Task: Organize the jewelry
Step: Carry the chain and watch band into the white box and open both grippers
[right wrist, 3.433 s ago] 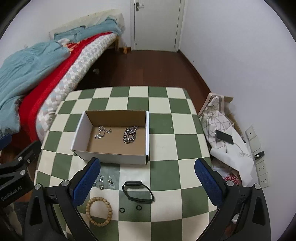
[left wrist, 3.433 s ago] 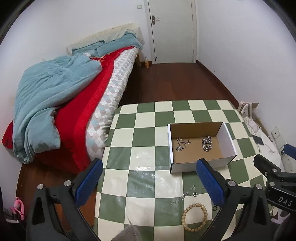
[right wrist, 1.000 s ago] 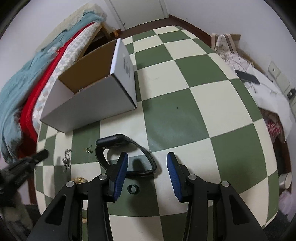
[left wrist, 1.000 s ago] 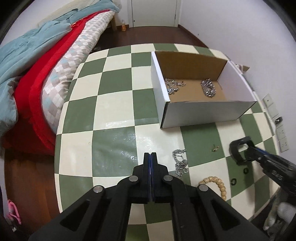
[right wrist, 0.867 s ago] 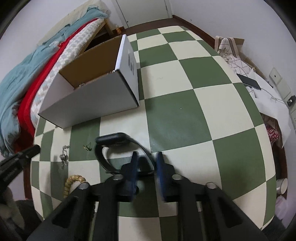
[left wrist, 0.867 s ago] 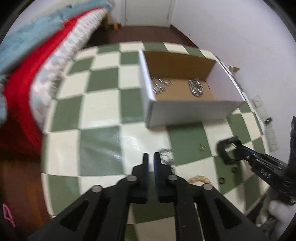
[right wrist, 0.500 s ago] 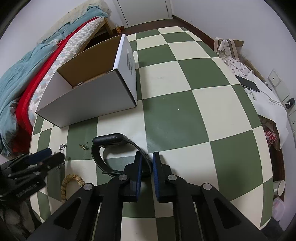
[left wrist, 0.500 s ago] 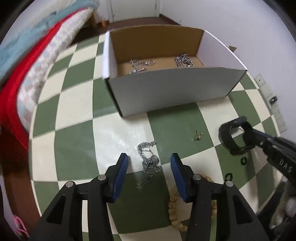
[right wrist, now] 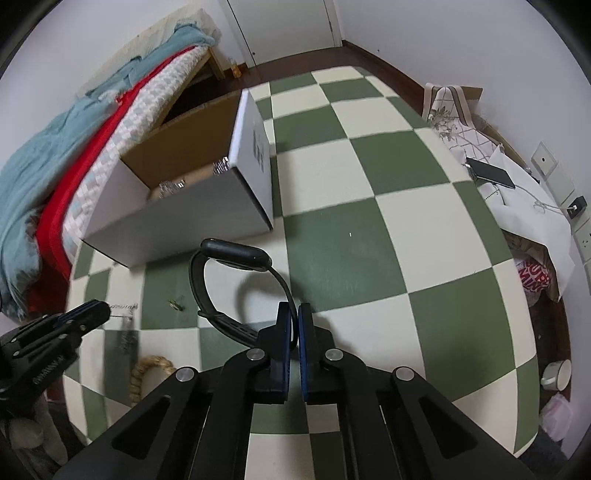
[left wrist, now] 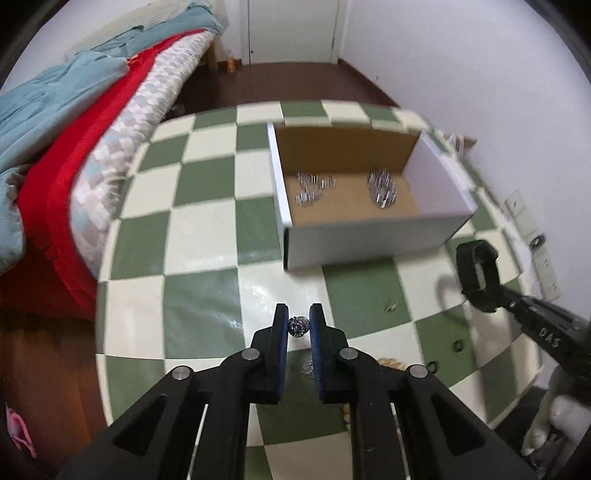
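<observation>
The left tool (left wrist: 298,326) has just been closing and now pinches the round pendant of a silver necklace (left wrist: 297,326) above the checkered desk (left wrist: 207,291), its chain (right wrist: 123,334) trailing down. Past it stands the open cardboard box (left wrist: 369,236) with two silver pieces (left wrist: 382,188) lying inside. A wooden bead bracelet (right wrist: 142,373) and small earrings (right wrist: 176,304) lie on the desk near the tools. The right tool (right wrist: 294,325) has clamped on the strap of a black wristband (right wrist: 236,254), lifted clear of the desk just before the box.

Home bedroom: bed (left wrist: 92,122) with blankets, door (left wrist: 291,29), wood floor (left wrist: 280,83).
</observation>
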Demonstrator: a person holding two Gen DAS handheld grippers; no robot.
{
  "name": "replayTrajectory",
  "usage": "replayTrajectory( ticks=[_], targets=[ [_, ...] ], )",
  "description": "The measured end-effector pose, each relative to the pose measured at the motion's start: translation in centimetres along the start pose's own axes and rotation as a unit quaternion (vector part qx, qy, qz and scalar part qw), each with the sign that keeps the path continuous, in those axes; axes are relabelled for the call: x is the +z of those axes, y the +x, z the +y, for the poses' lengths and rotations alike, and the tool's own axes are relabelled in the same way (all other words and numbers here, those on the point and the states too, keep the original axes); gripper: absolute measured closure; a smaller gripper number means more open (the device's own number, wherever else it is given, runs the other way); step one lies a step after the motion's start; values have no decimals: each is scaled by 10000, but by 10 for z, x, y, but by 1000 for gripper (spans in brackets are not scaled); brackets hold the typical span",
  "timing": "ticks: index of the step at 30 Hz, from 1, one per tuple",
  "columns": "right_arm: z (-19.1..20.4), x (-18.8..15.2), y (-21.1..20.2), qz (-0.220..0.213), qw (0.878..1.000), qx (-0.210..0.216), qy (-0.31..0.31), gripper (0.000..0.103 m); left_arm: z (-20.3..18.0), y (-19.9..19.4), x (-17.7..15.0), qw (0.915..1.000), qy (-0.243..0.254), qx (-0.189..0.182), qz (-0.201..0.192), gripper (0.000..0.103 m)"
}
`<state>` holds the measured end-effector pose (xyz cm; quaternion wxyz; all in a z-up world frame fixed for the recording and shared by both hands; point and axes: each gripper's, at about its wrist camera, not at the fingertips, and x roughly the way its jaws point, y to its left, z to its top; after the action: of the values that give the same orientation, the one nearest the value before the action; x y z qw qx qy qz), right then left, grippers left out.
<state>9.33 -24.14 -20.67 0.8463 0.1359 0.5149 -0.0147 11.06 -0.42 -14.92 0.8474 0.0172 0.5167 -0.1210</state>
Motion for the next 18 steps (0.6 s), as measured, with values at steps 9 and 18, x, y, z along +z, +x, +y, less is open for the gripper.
replayTrajectory(
  ticks=[9,18],
  targets=[
    [21,30,-57,-392,9986,283,-219,100,-2,-62,40,9984,-1,-106,-560,94],
    [45,74,-96,-572,9965,360,-498,100,-7,-106,94,9948,-64,-323,-961,95]
  ],
)
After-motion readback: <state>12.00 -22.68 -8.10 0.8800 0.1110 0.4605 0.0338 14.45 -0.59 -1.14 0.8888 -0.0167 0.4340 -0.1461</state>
